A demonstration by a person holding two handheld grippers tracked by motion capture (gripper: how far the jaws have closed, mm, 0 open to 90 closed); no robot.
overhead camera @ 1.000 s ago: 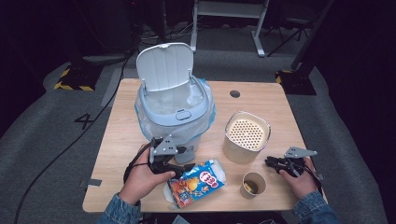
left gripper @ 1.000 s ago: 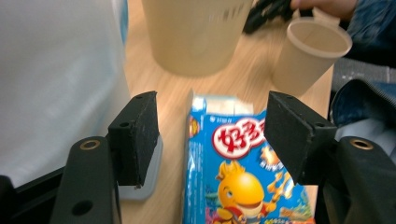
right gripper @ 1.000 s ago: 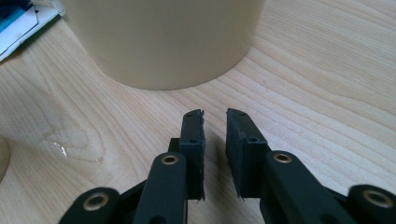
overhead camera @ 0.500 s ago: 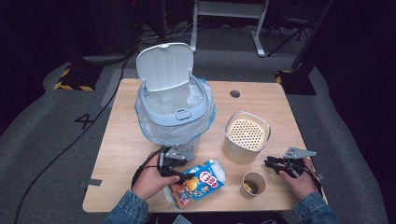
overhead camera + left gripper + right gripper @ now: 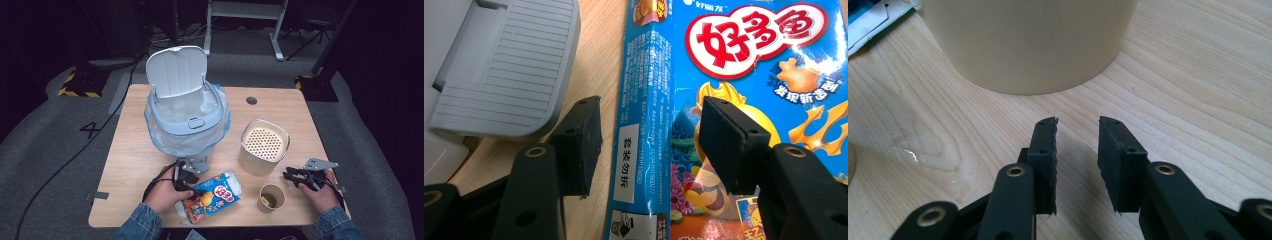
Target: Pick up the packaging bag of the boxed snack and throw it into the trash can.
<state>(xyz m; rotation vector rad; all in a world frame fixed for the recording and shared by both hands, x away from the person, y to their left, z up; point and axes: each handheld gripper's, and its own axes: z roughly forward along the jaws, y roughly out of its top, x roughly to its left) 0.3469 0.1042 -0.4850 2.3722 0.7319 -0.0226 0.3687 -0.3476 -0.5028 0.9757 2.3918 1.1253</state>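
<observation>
A blue snack box [image 5: 215, 195] with a red logo lies flat near the table's front edge. My left gripper [image 5: 192, 189] rests low at its left end. In the left gripper view the jaws straddle the box's [image 5: 749, 50] long side edge: one pad stands over the wood, the other over the printed face. The left gripper [image 5: 651, 115] is open, its jaws have just been closing, and neither pad presses on the box. My right gripper [image 5: 289, 175] lies at the front right, open with nothing between the jaws [image 5: 1078, 125], which have just been opening. It points at the cream container [image 5: 1023, 40].
A pale blue bin [image 5: 187, 120] with its lid up and a plastic liner stands mid-table; its grey foot [image 5: 499, 65] is beside my left jaw. A cream container [image 5: 264, 147] with a perforated top and a paper cup [image 5: 271, 197] stand right of the box.
The left hand has sunk from in front of the bin down onto the snack box's left end. The right hand has stayed where it was.
</observation>
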